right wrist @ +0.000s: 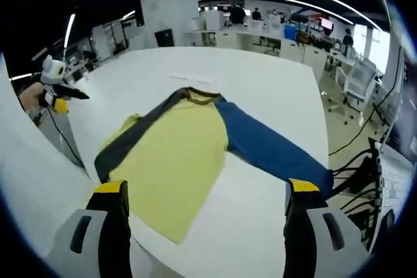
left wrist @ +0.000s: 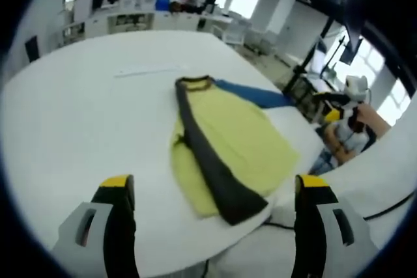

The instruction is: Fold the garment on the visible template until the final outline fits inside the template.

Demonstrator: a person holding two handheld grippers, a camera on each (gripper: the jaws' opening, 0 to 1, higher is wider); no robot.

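Garment (right wrist: 176,161) lies flat on the white worktop (right wrist: 273,96), roughly central, collar pointing away from both cameras. It is a yellow shirt with a dark collar (right wrist: 199,96), one dark grey sleeve and one blue sleeve.

Right gripper view: the dark sleeve (right wrist: 133,136) is folded in along the yellow body, running diagonally from the collar down to the hem side. The blue sleeve (right wrist: 270,151) is stretched out straight, away from the body, its cuff end near the right gripper's own finger. The yellow hem sits close to the near worktop edge. The right gripper (right wrist: 205,209) hangs above the worktop in front of the hem; its fingers (right wrist: 111,200) are spread wide apart, nothing between them, no contact with the cloth.

Left gripper view: the same garment (left wrist: 241,141) seen from the opposite side. The dark sleeve (left wrist: 208,161) crosses over the yellow panel as a long strip, its cuff near the worktop edge. Only a short stretch of the blue sleeve (left wrist: 251,94) shows past the body. The left gripper (left wrist: 215,200) is held above the worktop edge; its fingers (left wrist: 313,193) are likewise wide apart and empty, clear of the fabric.

A faint pale strip (left wrist: 146,69) lies on the worktop beyond the collar; cannot tell what it is. No template outline can be made out on the white surface.

Background: open office room with desks (right wrist: 273,34), ceiling light strips and a few people standing far off.
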